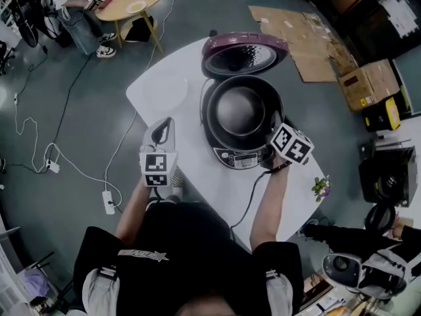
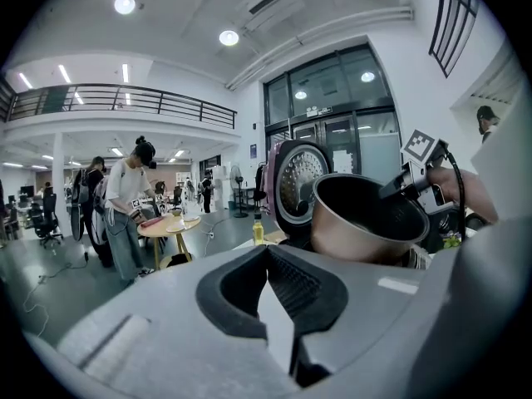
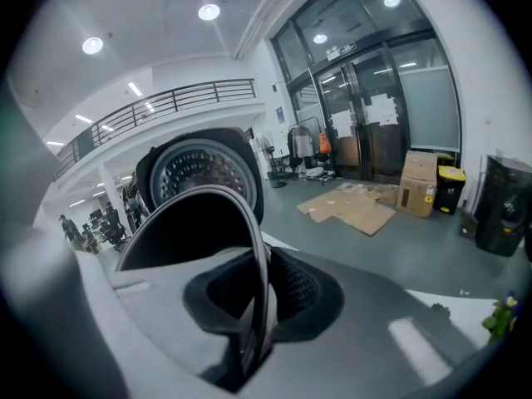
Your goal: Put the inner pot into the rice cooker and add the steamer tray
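In the right gripper (image 3: 258,293), the inner pot (image 3: 183,231) hangs by its rim.

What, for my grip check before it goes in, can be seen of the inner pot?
The inner pot is a round metal bowl, smooth and bronze-grey outside, dark inside, with a thin rim. It looks empty. It hangs tilted over the rice cooker's opening, not yet seated, in front of the raised lid. The right claw is shut on its rim; nothing else clearly touches it.
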Action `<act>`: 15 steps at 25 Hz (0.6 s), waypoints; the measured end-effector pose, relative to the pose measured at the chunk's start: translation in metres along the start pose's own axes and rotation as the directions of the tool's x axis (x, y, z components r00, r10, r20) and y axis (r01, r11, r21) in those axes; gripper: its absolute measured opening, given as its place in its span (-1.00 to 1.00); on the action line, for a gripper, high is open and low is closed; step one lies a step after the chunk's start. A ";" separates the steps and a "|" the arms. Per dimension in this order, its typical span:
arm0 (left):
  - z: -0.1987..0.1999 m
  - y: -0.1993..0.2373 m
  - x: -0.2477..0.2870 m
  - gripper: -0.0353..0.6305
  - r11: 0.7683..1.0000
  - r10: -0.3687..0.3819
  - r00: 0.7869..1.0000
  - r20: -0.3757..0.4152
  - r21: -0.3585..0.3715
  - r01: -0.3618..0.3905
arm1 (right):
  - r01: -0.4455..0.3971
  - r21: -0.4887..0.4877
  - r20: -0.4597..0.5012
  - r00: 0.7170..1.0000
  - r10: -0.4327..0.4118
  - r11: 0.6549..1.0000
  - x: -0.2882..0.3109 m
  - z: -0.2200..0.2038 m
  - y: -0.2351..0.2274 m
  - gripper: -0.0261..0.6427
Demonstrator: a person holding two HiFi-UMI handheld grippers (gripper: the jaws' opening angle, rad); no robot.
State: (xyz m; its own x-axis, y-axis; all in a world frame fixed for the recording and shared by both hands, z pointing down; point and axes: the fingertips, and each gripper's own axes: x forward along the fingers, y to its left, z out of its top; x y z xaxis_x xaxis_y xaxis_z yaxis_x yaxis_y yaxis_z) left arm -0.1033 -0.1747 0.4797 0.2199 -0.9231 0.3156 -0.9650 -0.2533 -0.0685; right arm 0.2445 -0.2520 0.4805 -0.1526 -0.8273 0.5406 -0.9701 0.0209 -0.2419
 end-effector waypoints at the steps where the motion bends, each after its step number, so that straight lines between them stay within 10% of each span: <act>1: -0.001 0.001 0.003 -0.86 1.000 -0.001 1.000 -0.005 -0.002 0.001 | -0.001 0.003 -0.017 1.000 0.001 1.000 0.006 -0.002 0.000 -0.81; 15: -0.021 0.013 0.043 -0.86 1.000 -0.014 0.998 -0.068 -0.028 0.012 | 0.019 -0.007 -0.178 0.984 -0.020 1.000 0.065 -0.038 -0.006 -0.80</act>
State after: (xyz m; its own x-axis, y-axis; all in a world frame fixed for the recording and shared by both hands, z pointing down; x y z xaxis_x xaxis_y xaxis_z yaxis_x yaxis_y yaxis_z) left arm -0.1094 -0.2120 0.5120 0.2229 -0.8979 0.3797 -0.9659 -0.2560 -0.0383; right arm 0.2333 -0.2840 0.5480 -0.1644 -0.7146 0.6800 -0.9741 0.0090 -0.2260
